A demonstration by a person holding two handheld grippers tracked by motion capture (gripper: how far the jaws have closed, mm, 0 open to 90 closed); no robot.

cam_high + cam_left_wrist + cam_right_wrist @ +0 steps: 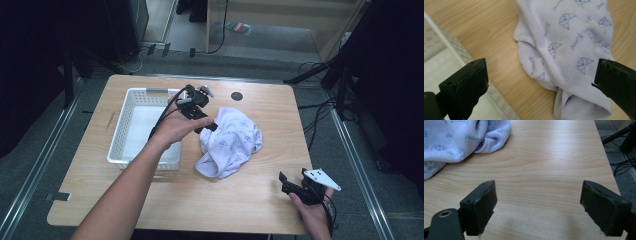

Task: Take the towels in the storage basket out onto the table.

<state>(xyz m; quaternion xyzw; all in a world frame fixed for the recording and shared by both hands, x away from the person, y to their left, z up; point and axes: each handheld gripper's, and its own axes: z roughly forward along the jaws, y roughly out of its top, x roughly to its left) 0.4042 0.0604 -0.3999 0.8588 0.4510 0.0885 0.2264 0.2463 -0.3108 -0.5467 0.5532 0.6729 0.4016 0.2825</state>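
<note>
Left gripper view looks down between two black jaws standing wide apart, with nothing between them: the left gripper [540, 82] hangs just above the near edge of a crumpled pale lilac cloth [571, 47] printed with small blue cartoon faces. One jaw sits over the perforated rim of the white plastic basket [456, 47], the other over the cloth's hemmed fold.

In the high view the left gripper [200, 107] is held between the basket [120, 125] and the cloth [230, 140], which lies bunched on the wooden table [150, 200] just to the right of the basket, touching nothing else. The right gripper [295, 185] rests low near the table's right front corner, well apart from the cloth; in the right gripper view its jaws also stand open over bare wood, the cloth's edge showing at upper left.

By my reading, the work has barely begun: the cloth is not yet gripped and the basket is empty. Grasping, lifting and placing all remain.
</note>
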